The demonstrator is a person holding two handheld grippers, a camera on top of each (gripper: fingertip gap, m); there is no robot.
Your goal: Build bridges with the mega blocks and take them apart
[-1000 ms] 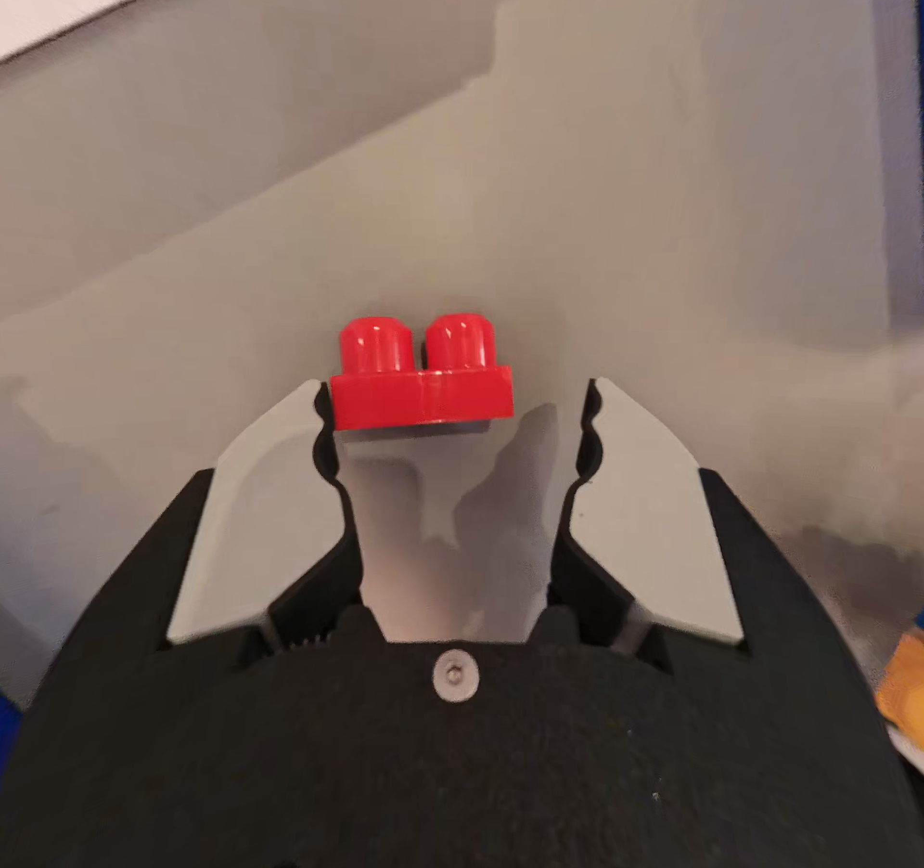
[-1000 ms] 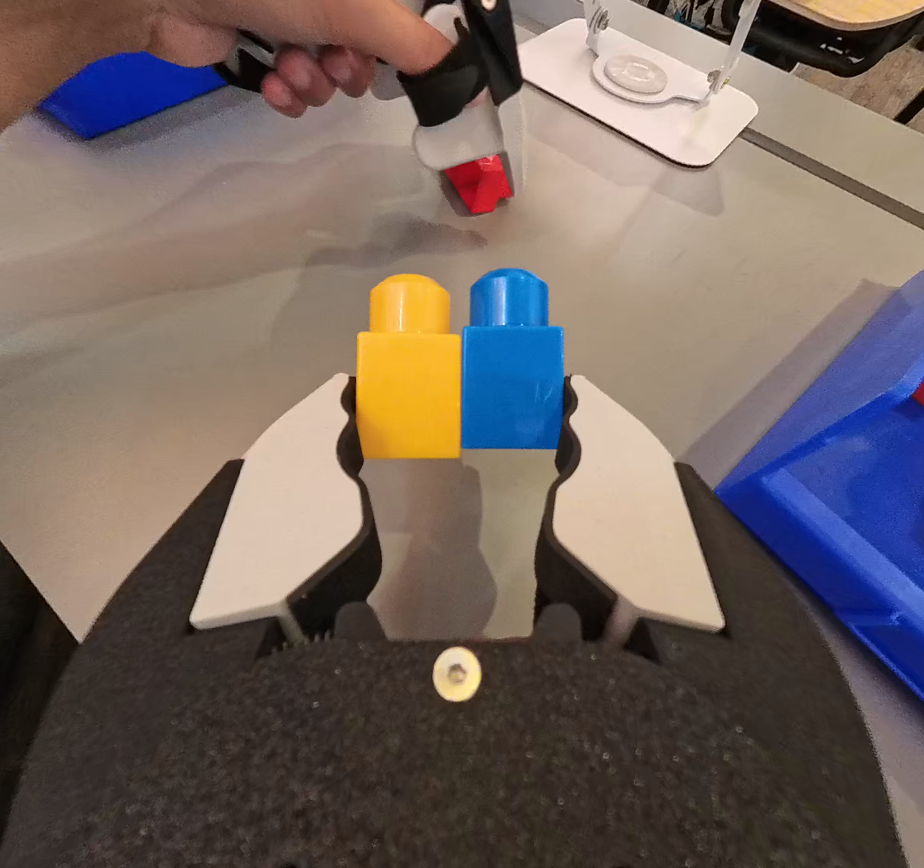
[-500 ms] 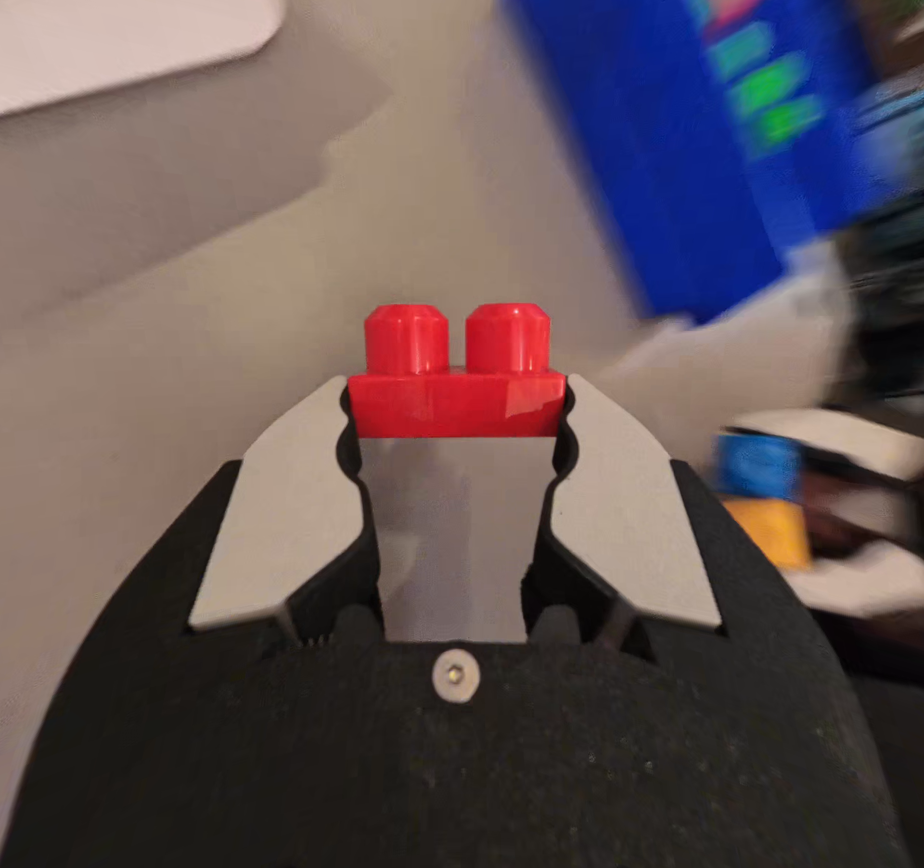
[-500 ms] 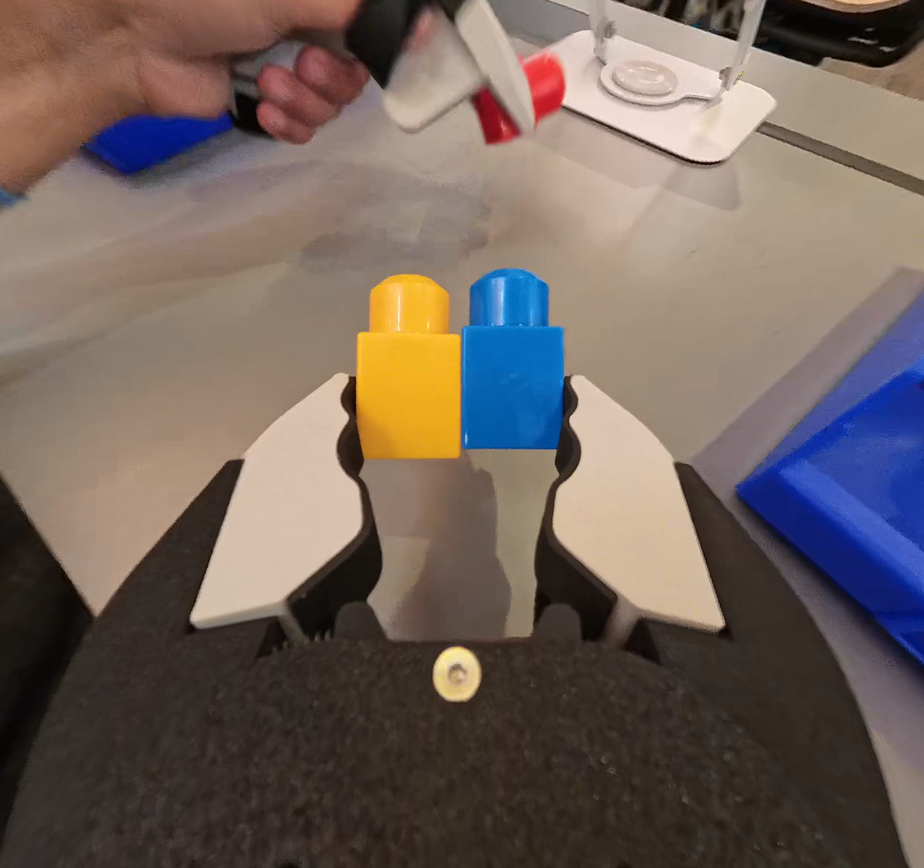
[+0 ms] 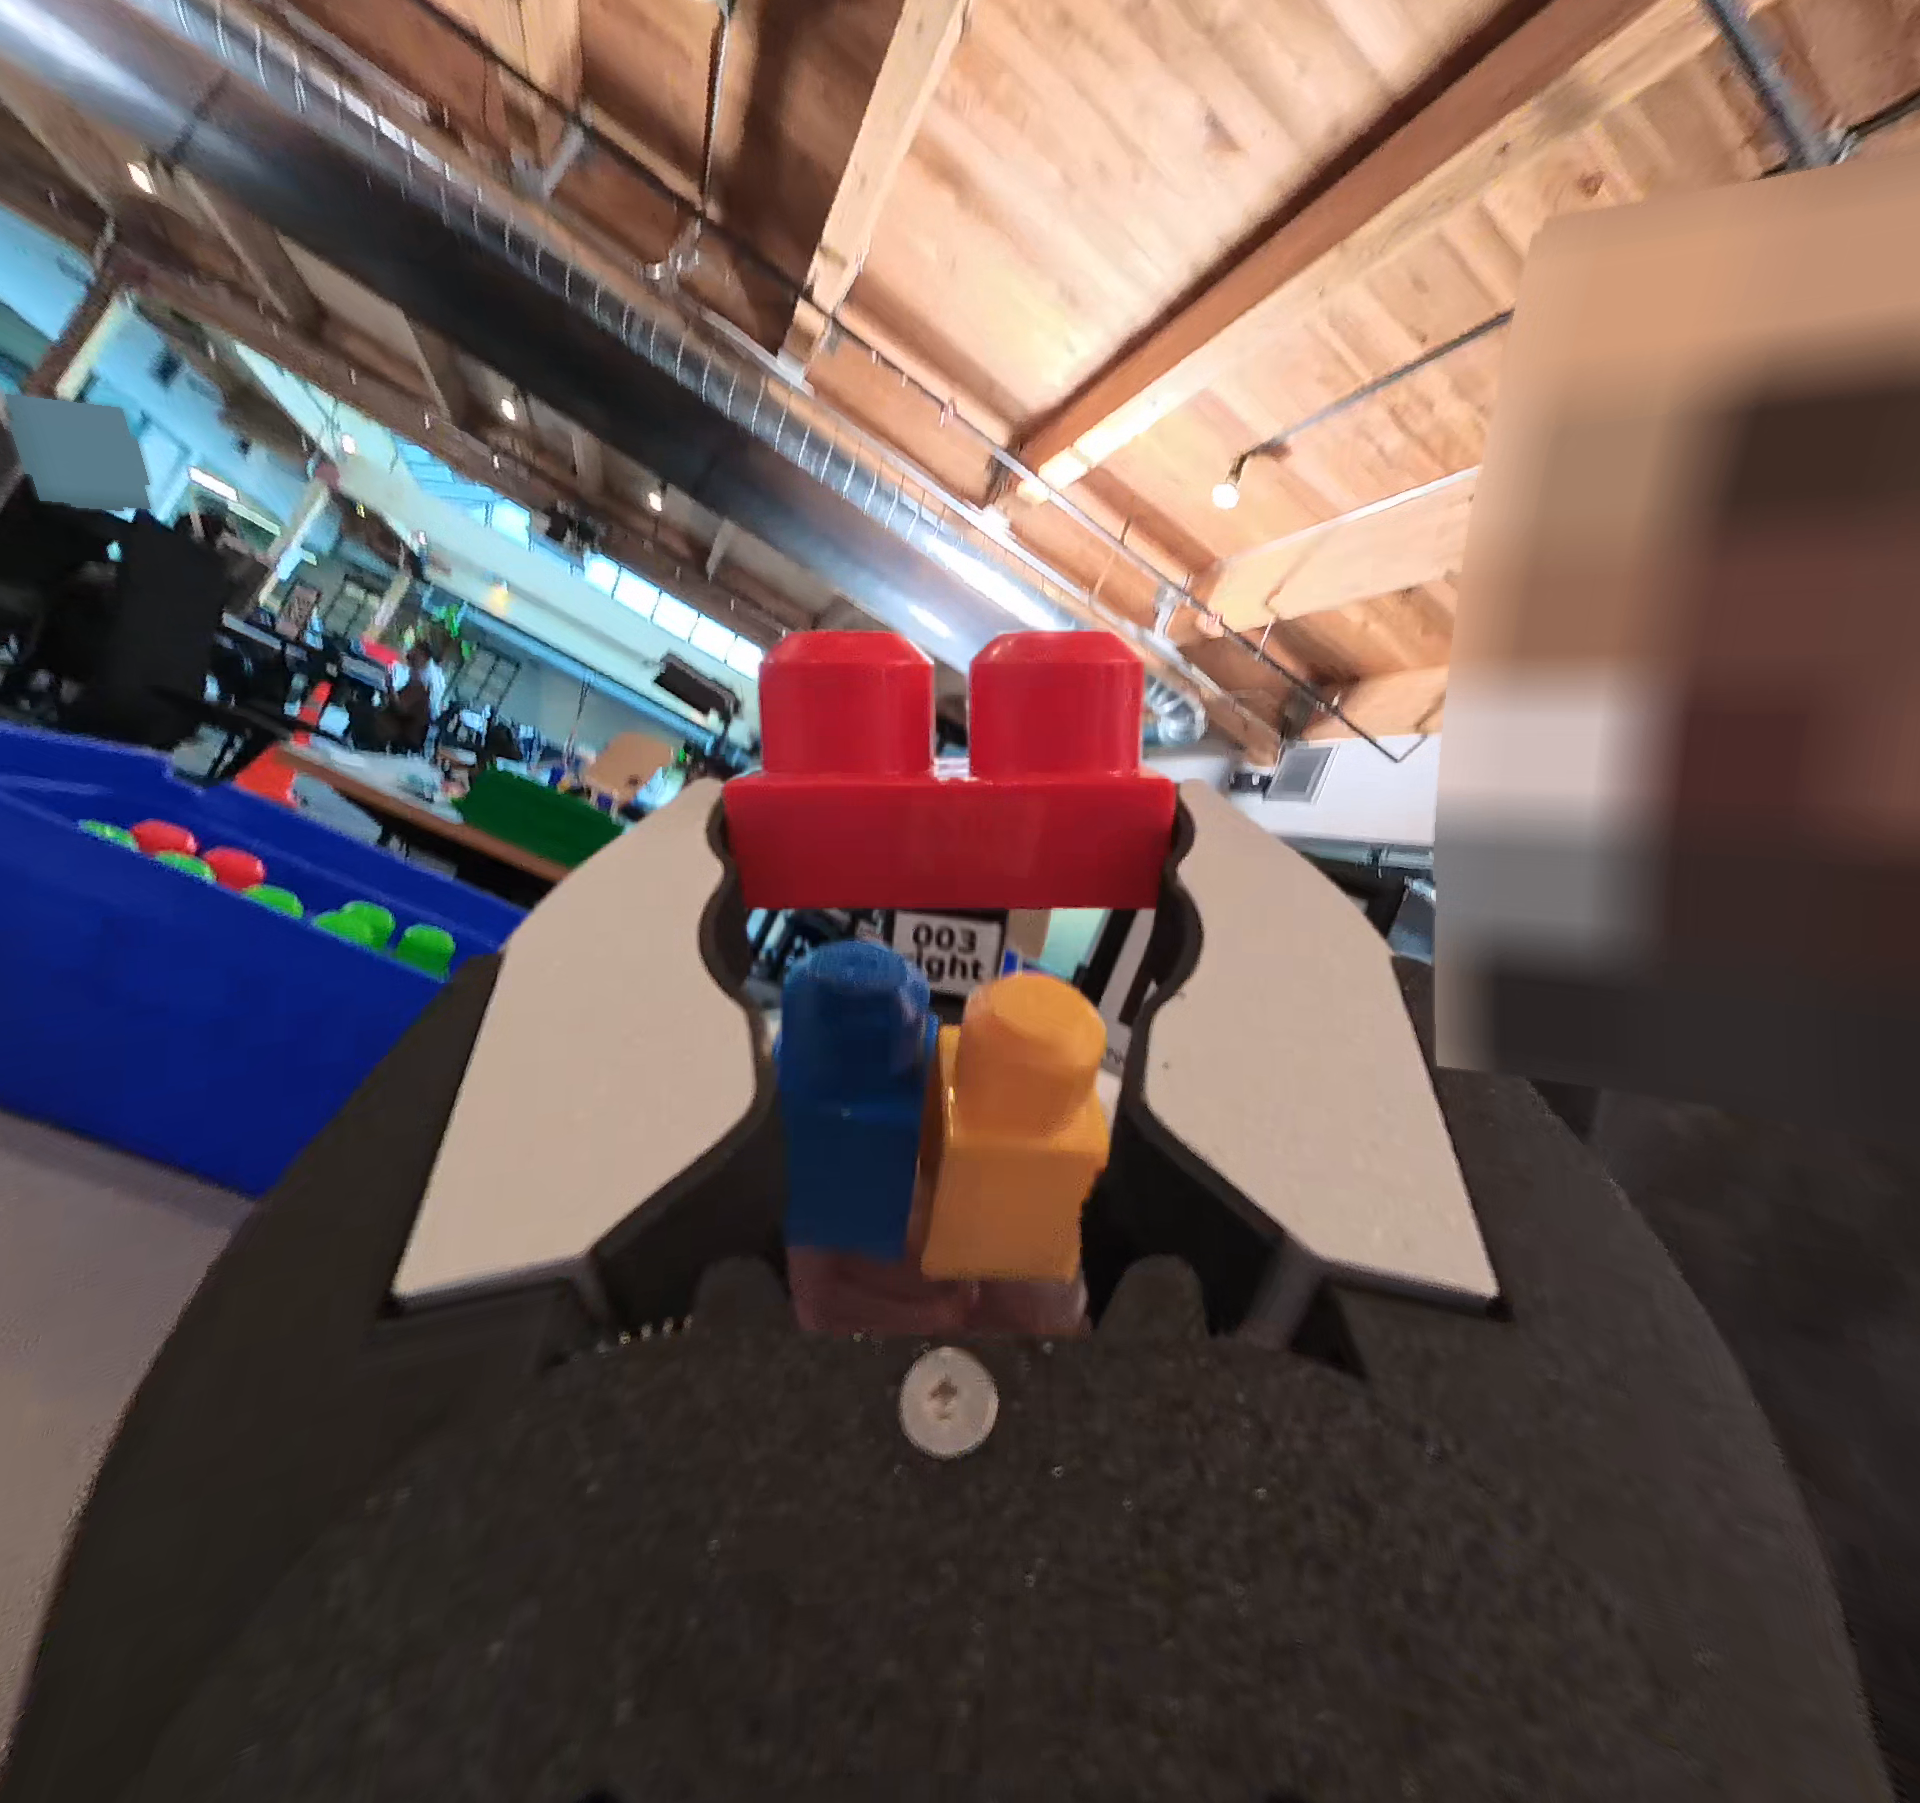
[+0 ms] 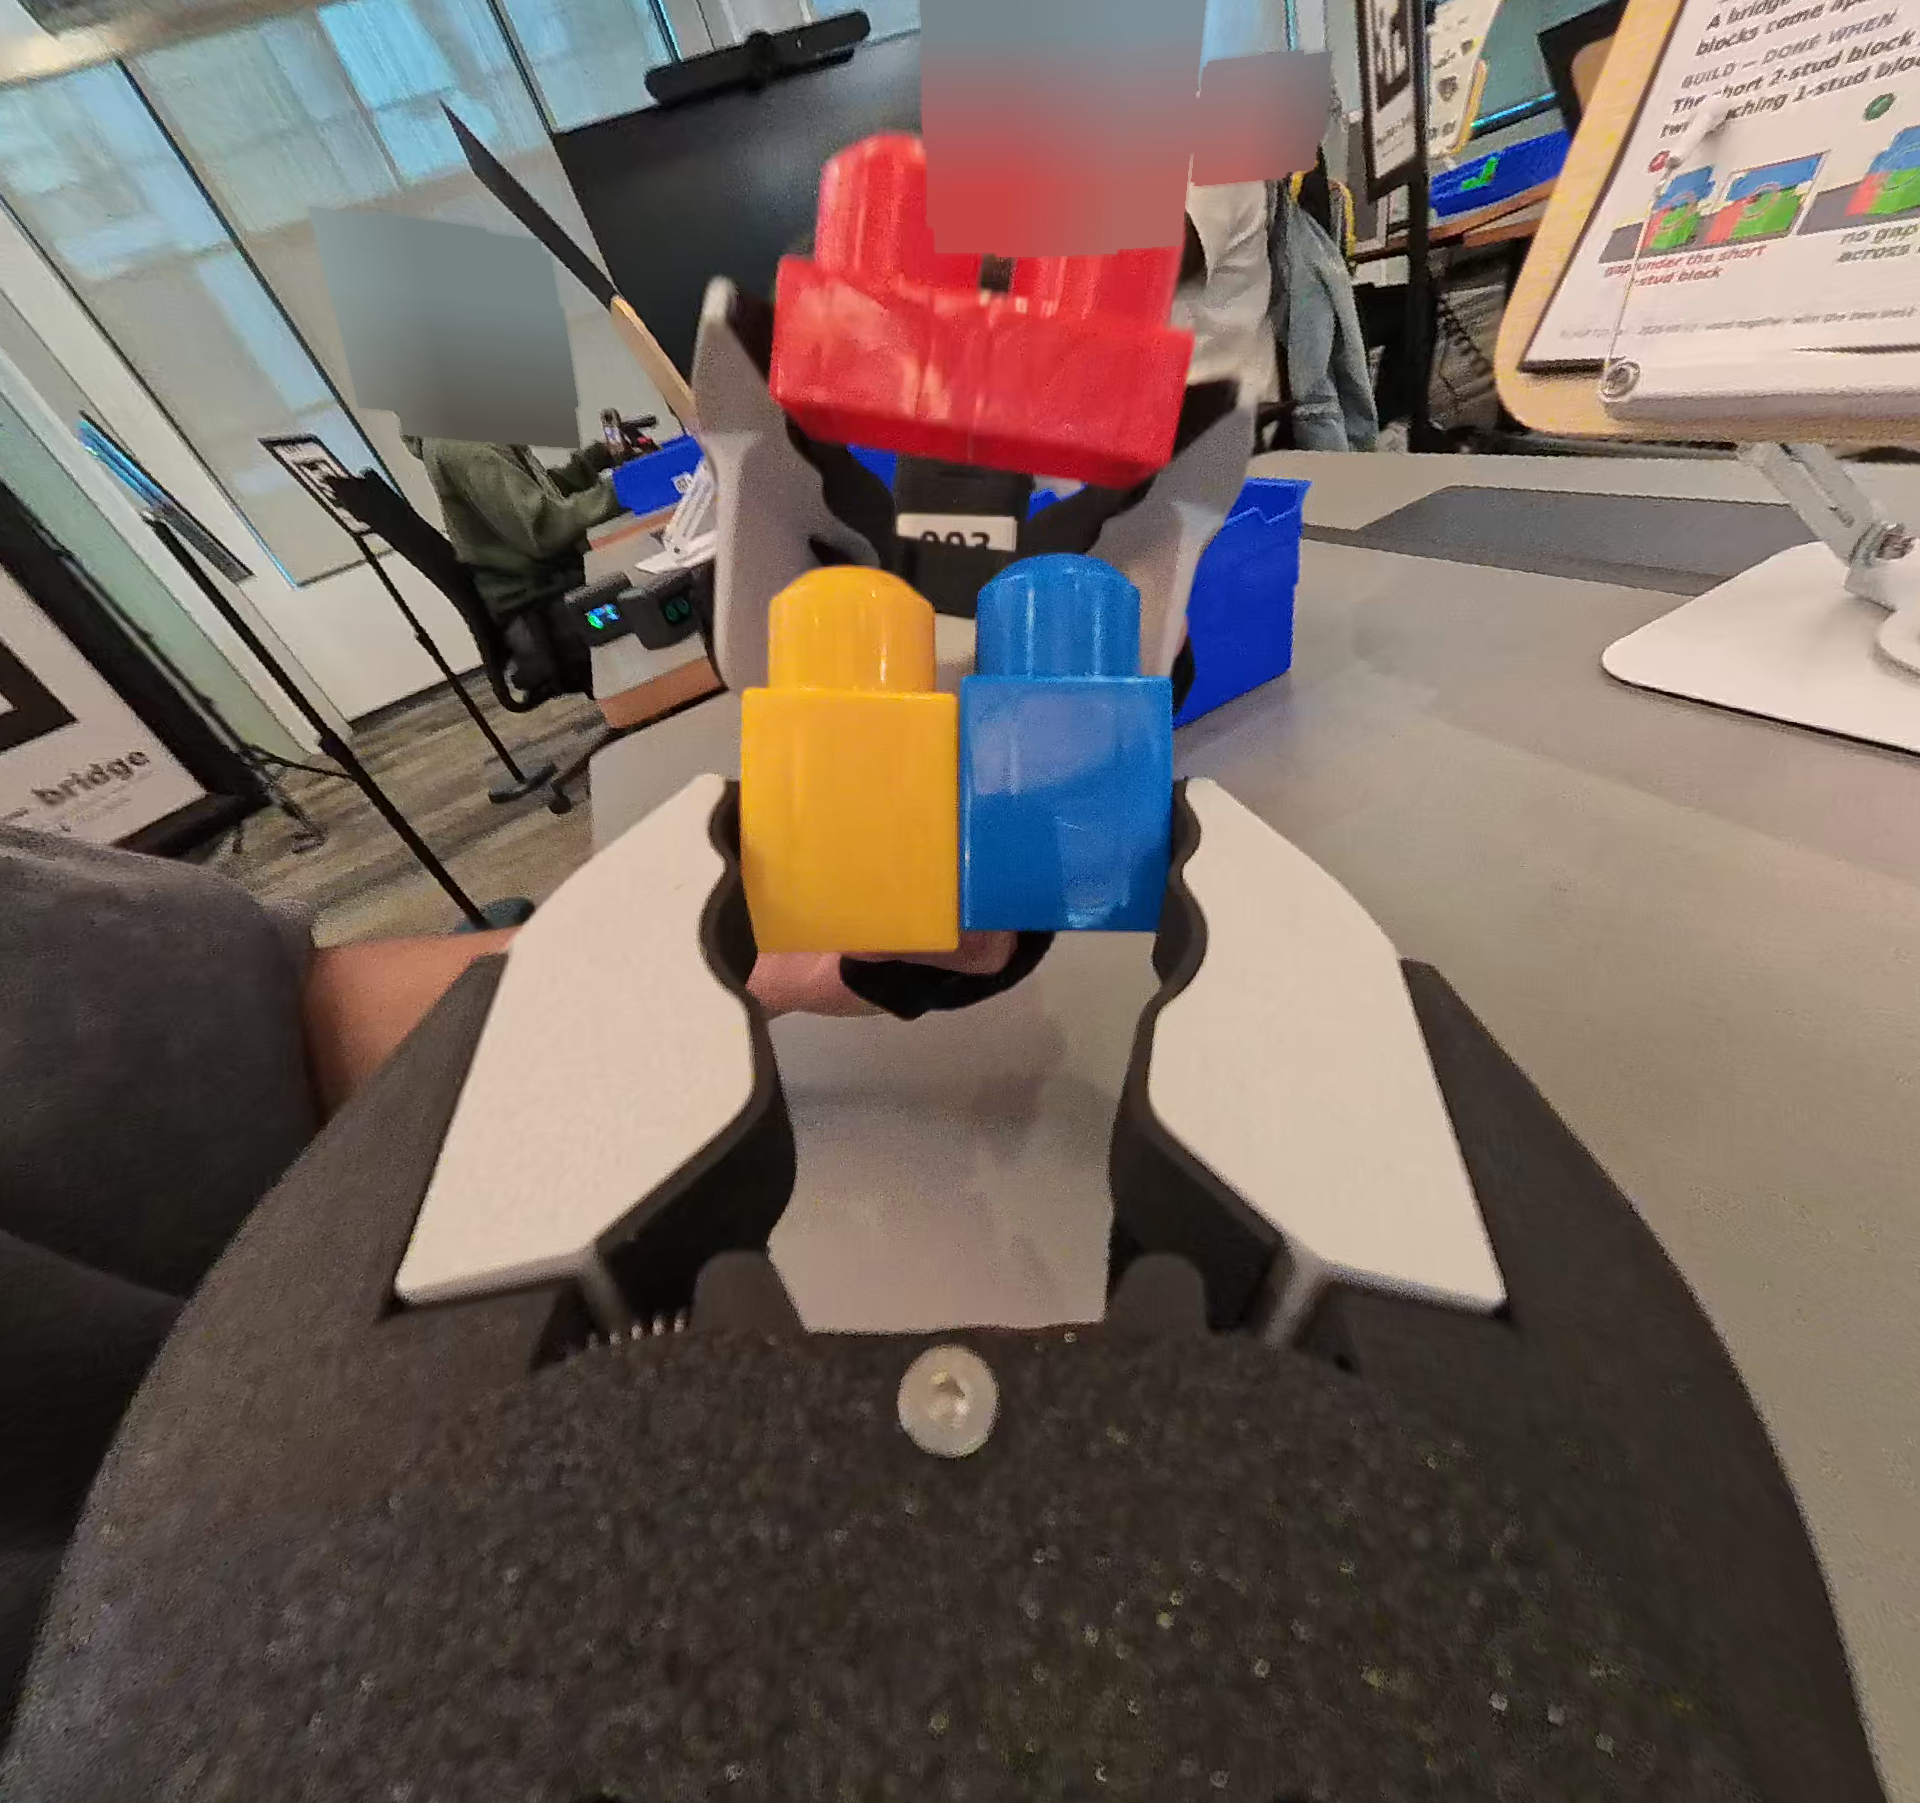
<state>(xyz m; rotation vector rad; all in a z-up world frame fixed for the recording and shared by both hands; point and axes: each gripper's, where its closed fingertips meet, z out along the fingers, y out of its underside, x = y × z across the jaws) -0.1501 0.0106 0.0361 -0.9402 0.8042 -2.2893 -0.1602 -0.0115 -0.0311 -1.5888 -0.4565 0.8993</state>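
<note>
Right wrist view: I see my right tongs [image 6: 954,860] clamped on two one-stud blocks side by side, a yellow block [image 6: 847,808] on the left and a blue block [image 6: 1065,797] touching it on the right, studs pointing away from the camera.
Left wrist view: my left tongs [image 5: 948,844] are clamped on the ends of a red two-stud block [image 5: 945,818], studs up in this view.
Key relation: the red block hangs just beyond the yellow and blue studs, apart from them; its long axis runs across both studs, roughly parallel to the pair.
Which hand is nearer: neither; the tongs face each other in mid-air above the grey counter [image 6: 1558,922].
Judged next move: I would press the red block's underside onto both studs; it looks slightly tilted.
Background: a blue bin [image 5: 156,974] of spare blocks sits on the counter.
</note>
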